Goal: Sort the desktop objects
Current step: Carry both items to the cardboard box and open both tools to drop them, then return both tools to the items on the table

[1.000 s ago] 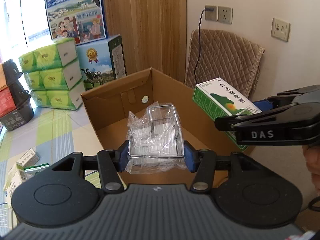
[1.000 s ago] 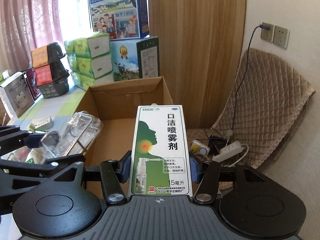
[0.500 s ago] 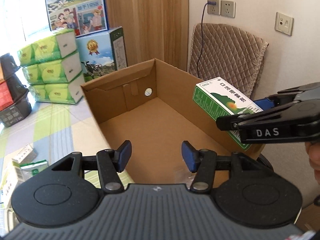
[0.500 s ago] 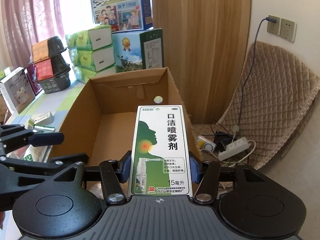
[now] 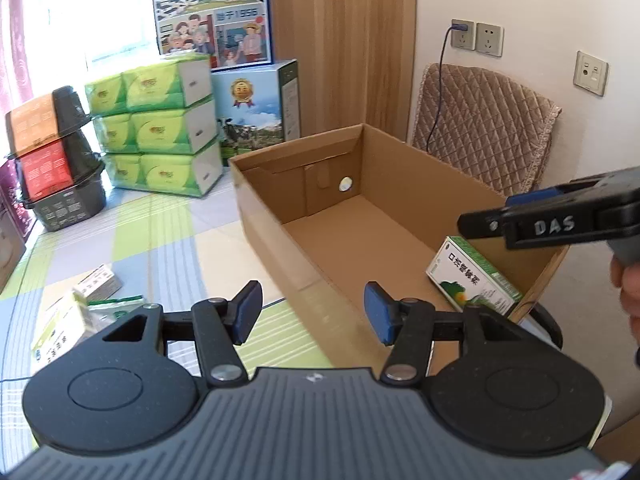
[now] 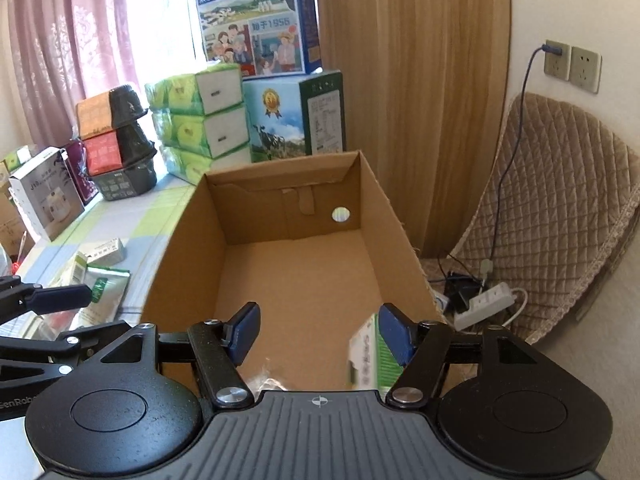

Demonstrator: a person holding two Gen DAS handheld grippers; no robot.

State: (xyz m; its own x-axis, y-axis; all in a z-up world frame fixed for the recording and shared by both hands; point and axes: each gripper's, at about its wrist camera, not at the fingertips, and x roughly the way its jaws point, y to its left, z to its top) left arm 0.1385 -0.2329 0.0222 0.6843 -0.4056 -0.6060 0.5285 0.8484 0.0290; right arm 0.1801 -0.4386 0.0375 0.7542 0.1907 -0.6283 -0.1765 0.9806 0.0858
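An open cardboard carton (image 5: 276,240) (image 6: 180,248) stands on the checked tablecloth. A green-and-white spray box (image 5: 472,280) lies inside it against the right wall; in the right wrist view the spray box (image 6: 364,356) is blurred, just below my right fingers. My right gripper (image 6: 319,334) (image 5: 496,216) is open above the carton with nothing in it. My left gripper (image 5: 313,314) (image 6: 92,312) is open and empty over the carton's near left edge. A scrap of clear plastic (image 6: 264,380) shows at the carton's near end, mostly hidden.
Small medicine boxes (image 5: 96,284) and a green packet (image 6: 104,292) lie on the cloth left of the carton. Tissue packs (image 5: 160,132), milk cartons (image 5: 256,104) and black bowls (image 5: 60,168) stand behind. A quilted chair (image 6: 560,216) and a power strip (image 6: 484,304) sit on the right.
My left gripper opened, dropped the clear plastic box into the carton and drew back left. My right gripper then opened and the spray box fell into the carton.
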